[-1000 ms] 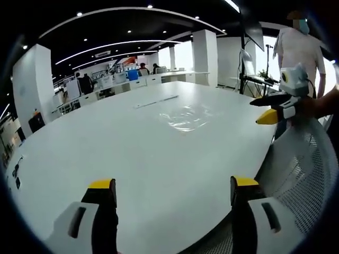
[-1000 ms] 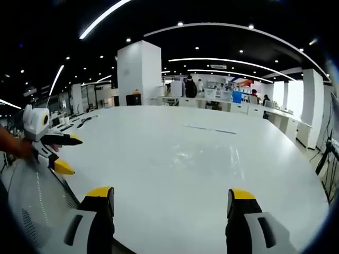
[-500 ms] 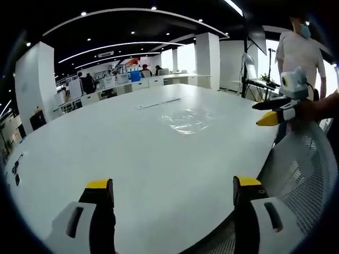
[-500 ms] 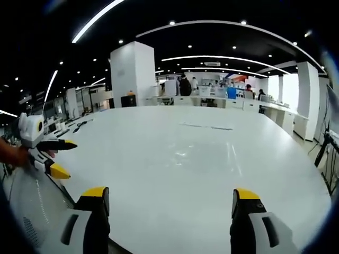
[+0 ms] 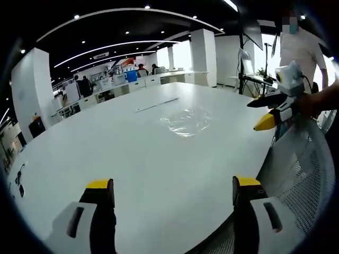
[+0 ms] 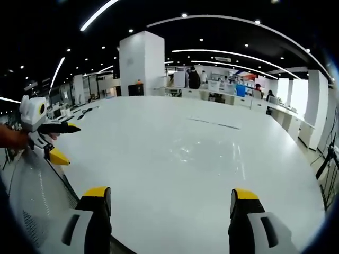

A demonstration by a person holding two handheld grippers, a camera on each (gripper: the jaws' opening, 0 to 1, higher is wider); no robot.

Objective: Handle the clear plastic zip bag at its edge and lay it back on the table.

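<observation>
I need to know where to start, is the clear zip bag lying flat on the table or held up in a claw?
Lying flat: the clear zip bag rests on the white table, apart from both claws.

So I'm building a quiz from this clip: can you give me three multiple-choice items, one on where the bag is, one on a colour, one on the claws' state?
1. Where is the clear plastic zip bag?
A. flat on the white table
B. in the left claw
C. on the mesh chair

2. What colour are the claw tips?
A. red
B. yellow
C. green

3. How are the left claw and right claw?
A. both open, empty
B. both shut
C. left shut on the bag

Answers: 1 A, the bag lies ahead on the tabletop; 2 B, each jaw ends in yellow; 3 A, wide gaps, nothing between.
</observation>
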